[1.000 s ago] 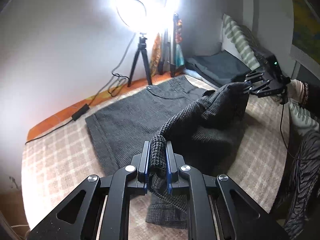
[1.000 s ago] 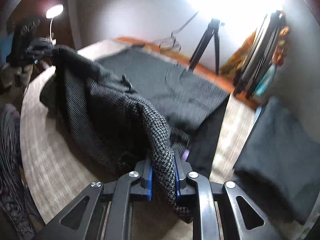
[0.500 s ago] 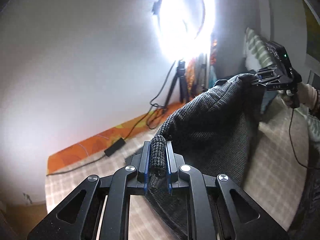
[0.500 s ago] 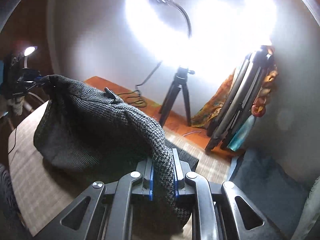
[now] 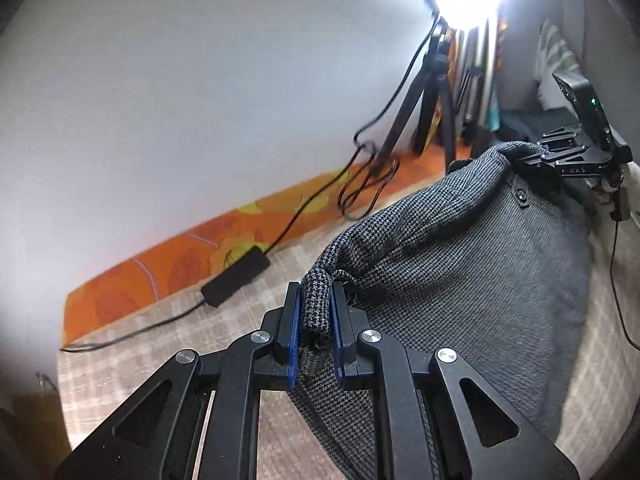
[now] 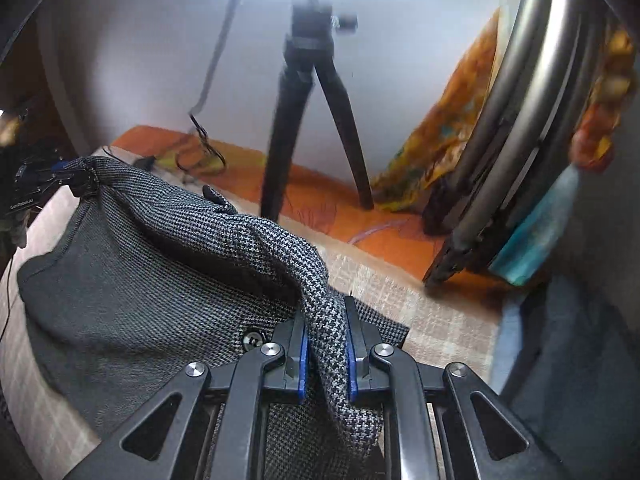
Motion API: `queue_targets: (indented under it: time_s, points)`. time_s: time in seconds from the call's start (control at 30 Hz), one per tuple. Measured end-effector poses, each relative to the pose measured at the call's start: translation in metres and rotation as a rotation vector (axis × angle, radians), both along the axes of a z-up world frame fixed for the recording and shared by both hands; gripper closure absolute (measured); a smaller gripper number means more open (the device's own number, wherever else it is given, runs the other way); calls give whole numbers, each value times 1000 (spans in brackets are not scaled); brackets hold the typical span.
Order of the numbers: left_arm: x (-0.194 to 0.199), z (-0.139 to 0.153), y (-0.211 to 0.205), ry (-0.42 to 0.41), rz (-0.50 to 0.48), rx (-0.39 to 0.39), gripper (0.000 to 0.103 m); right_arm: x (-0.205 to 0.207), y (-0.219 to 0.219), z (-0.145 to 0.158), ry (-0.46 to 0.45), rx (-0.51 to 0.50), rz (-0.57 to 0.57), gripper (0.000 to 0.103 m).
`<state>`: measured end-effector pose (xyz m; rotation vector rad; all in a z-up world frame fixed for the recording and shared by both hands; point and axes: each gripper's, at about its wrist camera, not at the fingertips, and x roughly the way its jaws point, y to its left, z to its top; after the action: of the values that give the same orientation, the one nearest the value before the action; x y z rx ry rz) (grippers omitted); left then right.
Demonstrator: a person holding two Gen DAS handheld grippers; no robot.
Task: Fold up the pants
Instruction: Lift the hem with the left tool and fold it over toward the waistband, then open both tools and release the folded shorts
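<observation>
The pants (image 5: 460,280) are dark grey houndstooth cloth, held up by one edge between both grippers and draping down onto the checked surface (image 5: 160,344). My left gripper (image 5: 316,304) is shut on one end of that edge. My right gripper (image 6: 326,336) is shut on the other end. The right gripper shows in the left wrist view (image 5: 560,156) at the far right, and the left gripper shows in the right wrist view (image 6: 60,180) at the far left. The pants (image 6: 140,272) sag between them.
A ring light on a black tripod (image 6: 308,120) stands close ahead by the white wall. A black power adapter (image 5: 236,276) and cables lie near the orange patterned border (image 5: 160,268). Folded stands and colourful cloth (image 6: 520,140) lean at the right. A dark cushion (image 6: 580,360) lies at the right.
Both grippers have carried the held edge of the pants up and then forward toward the wall and tripod, and it now hangs lower, near the surface's far side.
</observation>
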<state>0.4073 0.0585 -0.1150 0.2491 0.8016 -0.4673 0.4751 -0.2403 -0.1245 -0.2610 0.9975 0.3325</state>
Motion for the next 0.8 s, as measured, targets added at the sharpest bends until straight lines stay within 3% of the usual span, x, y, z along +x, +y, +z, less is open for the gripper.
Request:
queue_targets:
  time_s: [0.13, 0.2, 0.27, 0.37, 0.57, 0.6, 0.67, 0.8]
  points:
    - [7, -10, -6, 23, 12, 7, 91, 7, 0, -15, 20, -8, -5, 90]
    - [12, -11, 2, 43, 41, -10, 90, 12, -2, -19, 22, -6, -22, 85]
    - [12, -10, 2, 34, 67, 19, 81, 16, -3, -21, 15, -32, -54, 64]
    - [11, -4, 9, 4, 143, 74, 79, 13, -7, -16, -20, -68, -110, 47]
    - [-31, 20, 46, 39, 151, -95, 78, -27, -14, 20, -111, -49, -212, 32]
    - [-38, 22, 44, 47, 145, -108, 76, -41, -12, 29, -124, -25, -210, 31]
    - [-58, 22, 41, 67, 131, -121, 62, -65, -7, 39, -143, 7, -206, 30]
    - [-93, 17, 42, 125, 129, -167, 61, -124, 15, 47, -121, 109, -144, 30]
